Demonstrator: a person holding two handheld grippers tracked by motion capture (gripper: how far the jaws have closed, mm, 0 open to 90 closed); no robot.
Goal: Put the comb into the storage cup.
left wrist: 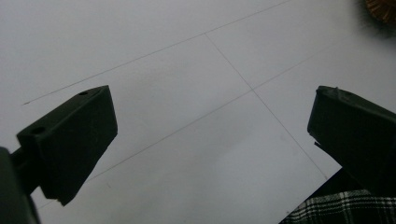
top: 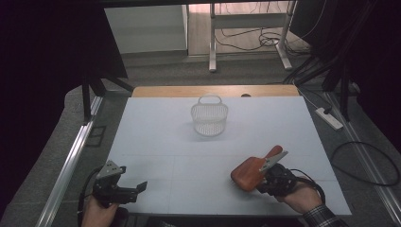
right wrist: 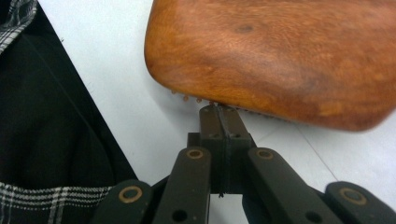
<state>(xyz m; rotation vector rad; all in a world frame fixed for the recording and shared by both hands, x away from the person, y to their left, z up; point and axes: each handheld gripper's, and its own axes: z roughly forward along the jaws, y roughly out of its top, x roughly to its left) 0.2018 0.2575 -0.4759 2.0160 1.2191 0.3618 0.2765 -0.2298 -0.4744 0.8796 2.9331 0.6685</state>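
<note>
A wooden brush with a reddish-brown back lies on the white table at the front right, its handle pointing back and right. My right gripper sits just behind the brush head. In the right gripper view its jaws are pressed flat together, their tips touching the lower edge of the brush beside short bristles. My left gripper hovers at the front left corner, open, with bare table between its jaws. A corner of the brush shows far off in the left gripper view.
A white wire basket with a handle stands upright at the table's middle back. A wooden strip runs along the far edge. Metal rails flank the table, with cables and a power strip on the floor to the right.
</note>
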